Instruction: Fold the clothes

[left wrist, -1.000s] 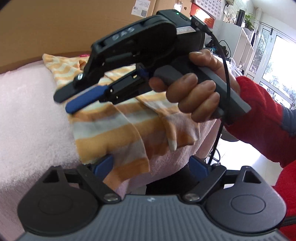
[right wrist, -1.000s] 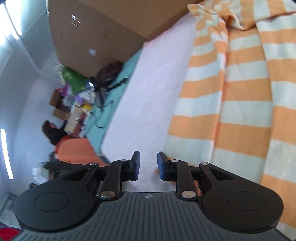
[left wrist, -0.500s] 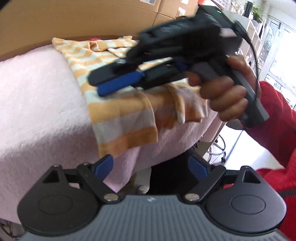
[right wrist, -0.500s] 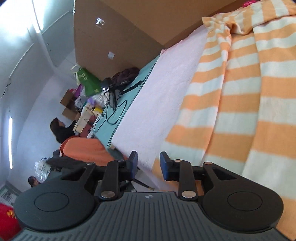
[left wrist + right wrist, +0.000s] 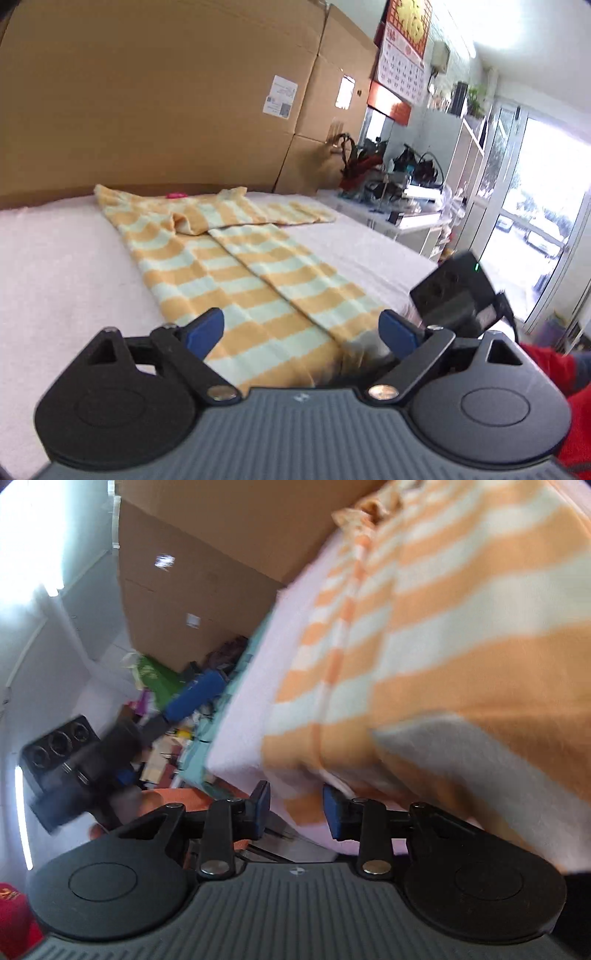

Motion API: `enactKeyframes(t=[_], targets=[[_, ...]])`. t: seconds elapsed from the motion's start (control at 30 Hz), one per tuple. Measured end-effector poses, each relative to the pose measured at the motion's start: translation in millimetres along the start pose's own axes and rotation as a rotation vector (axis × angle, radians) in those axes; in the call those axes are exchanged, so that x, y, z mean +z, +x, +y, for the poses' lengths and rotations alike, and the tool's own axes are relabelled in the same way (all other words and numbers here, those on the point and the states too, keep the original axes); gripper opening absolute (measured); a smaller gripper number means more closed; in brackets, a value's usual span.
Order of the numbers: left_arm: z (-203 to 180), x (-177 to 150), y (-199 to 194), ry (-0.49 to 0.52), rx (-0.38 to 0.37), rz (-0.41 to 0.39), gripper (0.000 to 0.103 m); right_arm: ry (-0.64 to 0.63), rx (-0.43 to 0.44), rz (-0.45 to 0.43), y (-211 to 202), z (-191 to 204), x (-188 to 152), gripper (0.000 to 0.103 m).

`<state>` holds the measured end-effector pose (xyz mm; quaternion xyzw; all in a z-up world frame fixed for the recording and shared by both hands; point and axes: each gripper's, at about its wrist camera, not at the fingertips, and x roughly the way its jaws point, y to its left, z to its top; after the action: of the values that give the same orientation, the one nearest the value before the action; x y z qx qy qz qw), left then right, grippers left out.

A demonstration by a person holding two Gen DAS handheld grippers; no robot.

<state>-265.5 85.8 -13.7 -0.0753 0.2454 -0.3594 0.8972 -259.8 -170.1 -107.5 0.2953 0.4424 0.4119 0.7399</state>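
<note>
Orange-and-white striped garment (image 5: 236, 266) lies flat, near hem overhanging; left gripper (image 5: 301, 328) spread wide, right gripper (image 5: 295, 808) parted

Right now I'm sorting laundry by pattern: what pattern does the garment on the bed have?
Orange and pale stripes on the garment; clearest in the left wrist view.

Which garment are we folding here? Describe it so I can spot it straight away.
Look at the pale pink padded table in front of the big cardboard boxes. Spread lengthwise on it lies the striped garment, its near hem reaching the table edge between the left gripper fingers. It is the only clothing there, banded orange and pale mint.
</note>
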Motion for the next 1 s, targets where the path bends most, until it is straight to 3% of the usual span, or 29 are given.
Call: enactKeyframes(t=[0.03, 0.17, 0.27, 0.33, 0.37, 0.47, 0.53, 0.57, 0.63, 0.8, 0.9, 1.0], targets=[[6, -1, 8, -0.034, 0.013, 0.013, 0.090, 0.018, -0.047, 0.018, 2, -5, -3, 0.037], [17, -21, 18, -0.067, 0.046, 0.063, 0.092, -0.106, -0.002, -0.039, -37, 10, -10, 0.037], [9, -24, 15, -0.007, 0.057, 0.086, 0.096, -0.032, -0.091, -0.204, -69, -2, 23, 0.040], [6, -14, 12, 0.008, 0.005, 0.106, 0.093, 0.018, -0.150, -0.313, -90, -11, 46, 0.066], [5, -6, 10, 0.029, -0.016, 0.100, 0.092, 0.043, -0.180, -0.368, -101, -15, 57, 0.071], [7, 26, 12, 0.144, 0.046, 0.046, 0.099, 0.118, -0.269, -0.532, -133, -28, 91, 0.067], [24, 51, 24, 0.179, 0.091, 0.032, 0.099, 0.190, -0.343, -0.603, -147, -42, 116, 0.045], [39, 64, 37, 0.171, 0.111, 0.042, 0.098, 0.235, -0.386, -0.622, -151, -51, 129, 0.044], [66, 86, 66, 0.152, 0.143, 0.067, 0.094, 0.325, -0.472, -0.657, -159, -69, 157, 0.045], [115, 131, 134, 0.135, 0.205, 0.131, 0.080, 0.454, -0.592, -0.665, -158, -102, 196, 0.049], [137, 148, 171, 0.144, 0.192, 0.166, 0.075, 0.496, -0.591, -0.723, -155, -117, 216, 0.050], [161, 158, 205, 0.107, 0.142, 0.226, 0.072, 0.480, -0.591, -0.730, -146, -127, 241, 0.058]])
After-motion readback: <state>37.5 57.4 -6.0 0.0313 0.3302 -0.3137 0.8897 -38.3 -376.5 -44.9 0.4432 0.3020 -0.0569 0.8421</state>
